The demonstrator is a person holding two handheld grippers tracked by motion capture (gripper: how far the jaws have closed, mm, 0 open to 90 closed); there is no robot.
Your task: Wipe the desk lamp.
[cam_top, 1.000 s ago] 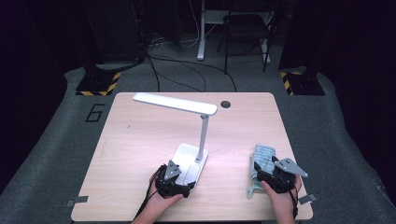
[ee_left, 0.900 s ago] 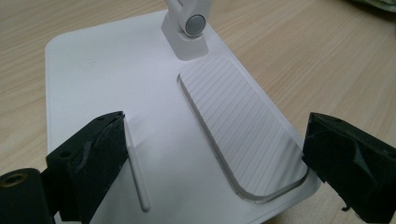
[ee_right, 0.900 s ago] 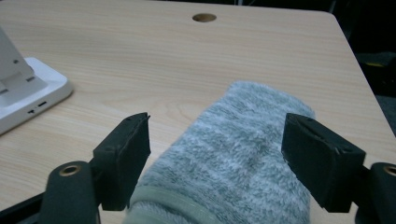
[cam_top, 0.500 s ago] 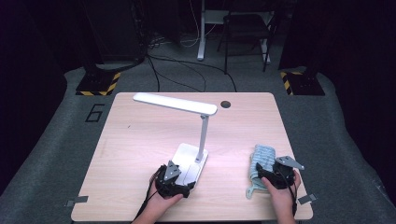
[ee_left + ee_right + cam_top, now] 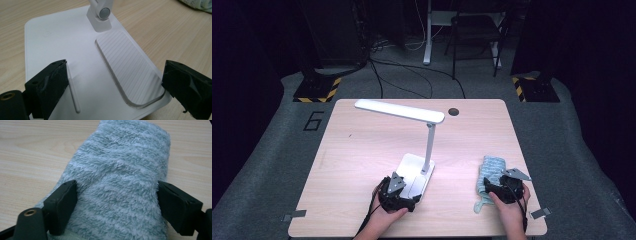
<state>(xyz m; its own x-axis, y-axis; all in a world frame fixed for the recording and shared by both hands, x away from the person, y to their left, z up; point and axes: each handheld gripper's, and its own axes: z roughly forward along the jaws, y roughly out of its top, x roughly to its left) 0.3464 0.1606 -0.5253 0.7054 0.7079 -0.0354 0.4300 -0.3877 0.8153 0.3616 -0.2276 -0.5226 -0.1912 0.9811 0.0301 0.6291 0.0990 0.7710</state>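
Noting the left claw point(image 5: 411, 194) at the near left of the desk point(image 5: 362, 165), poised over the near edge of the white lamp base point(image 5: 414, 170). Seeing, in the left gripper view, that claw point(image 5: 112, 80) standing wide open with the base point(image 5: 62, 50) and its ribbed panel point(image 5: 130, 72) below the jaws; nothing gripped. Whether either jaw is touching the base: not telling from these views.

Reading the lamp arm point(image 5: 430, 145) as rising near upright from the far right corner of the base, and the lamp head point(image 5: 399, 111) as lying with its long axis across the desk, left to right, the right end slightly nearer.

Moving right: finding the pale blue fluffy cloth point(image 5: 491, 167) flat on the desk near the right front corner, well apart from the lamp. Noting its long axis running from the near edge away toward the far side, with the narrow near end trailing slightly left.

Finding the right claw point(image 5: 493, 186) set low over the near part of the cloth. Recording its jaws as having just been opening; seeing them point(image 5: 117, 195) spread wide and straddling the cloth point(image 5: 120, 165), the pile brushing both inner faces, no squeeze evident.

Judging progress: early. Cloth not lifted, lamp not wiped or moved; closing on the cloth and carrying it remaining.
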